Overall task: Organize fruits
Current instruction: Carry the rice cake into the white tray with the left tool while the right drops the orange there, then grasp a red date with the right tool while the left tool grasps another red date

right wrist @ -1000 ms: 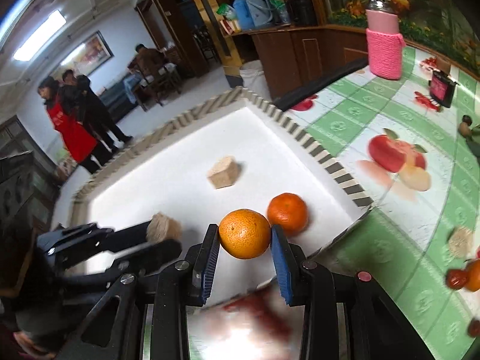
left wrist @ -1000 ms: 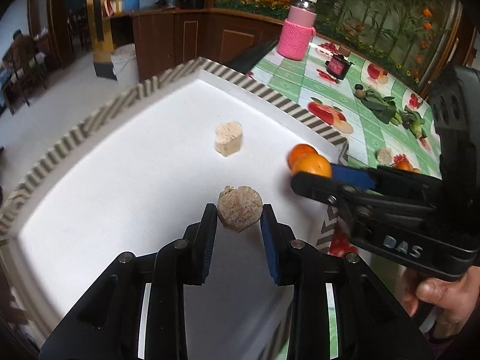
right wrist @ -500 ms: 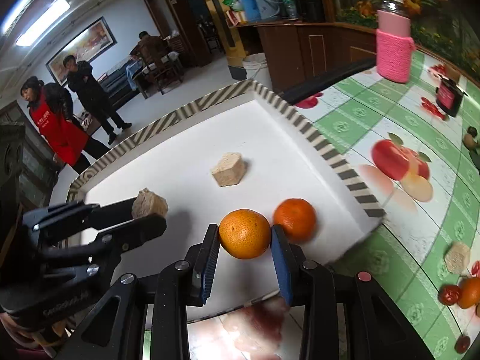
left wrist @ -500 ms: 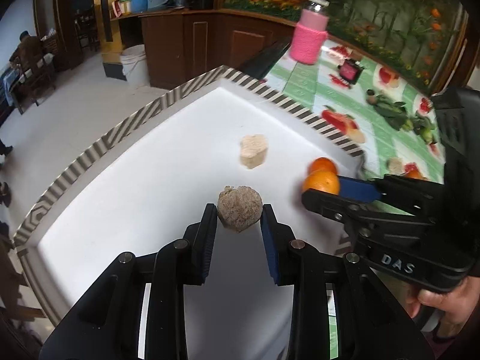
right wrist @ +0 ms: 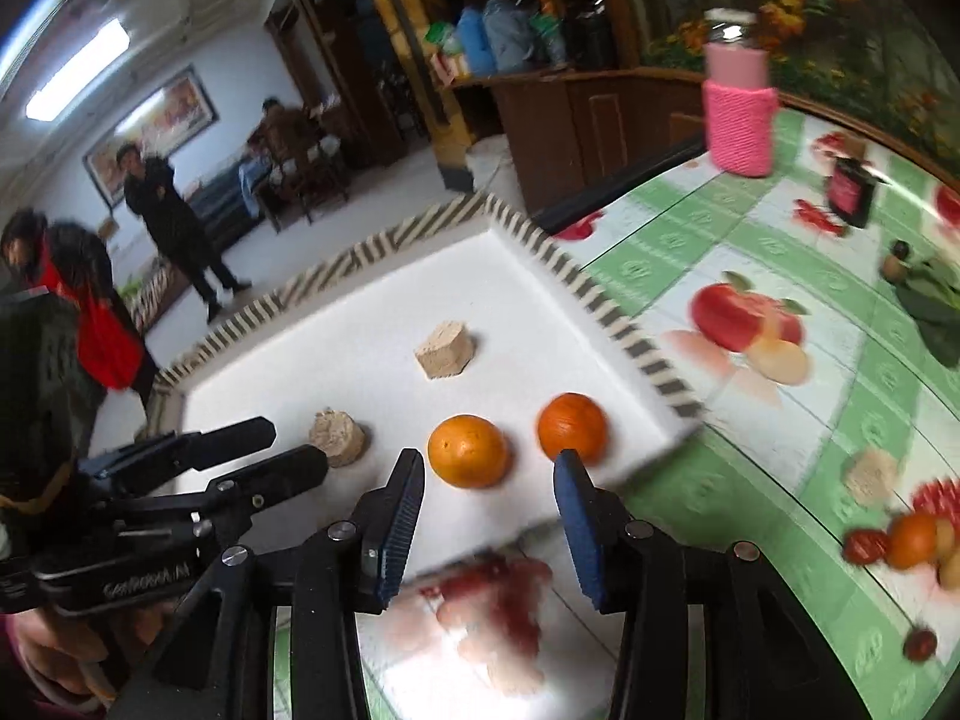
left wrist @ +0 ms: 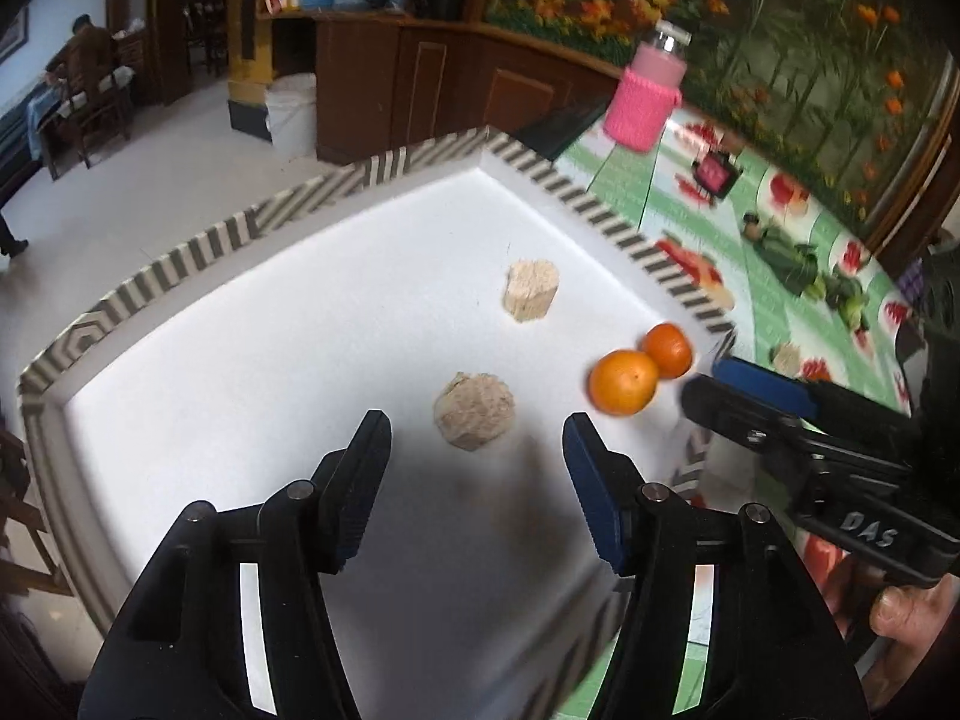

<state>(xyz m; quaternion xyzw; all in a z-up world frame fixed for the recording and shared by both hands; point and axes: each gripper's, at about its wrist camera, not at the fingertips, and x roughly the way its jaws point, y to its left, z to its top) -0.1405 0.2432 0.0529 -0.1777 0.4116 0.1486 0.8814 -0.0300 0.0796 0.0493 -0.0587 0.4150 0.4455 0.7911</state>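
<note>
The white tray (left wrist: 252, 360) with its striped rim is cut off at the near edge in both views. Only the right wrist view shows the blurred fruit pile (right wrist: 900, 540) on the green tablecloth (right wrist: 750, 480), at the frame's right edge and hard to make out. The left gripper (left wrist: 474, 450) is opening, its blue pads clear of the round tan lump (left wrist: 474, 411) lying on the tray just ahead. The right gripper (right wrist: 489, 480) is opening too, with the nearer orange (right wrist: 468, 450) resting free on the tray just beyond its fingers, beside a second orange (right wrist: 572, 427). A tan block (right wrist: 444, 350) sits farther back.
</note>
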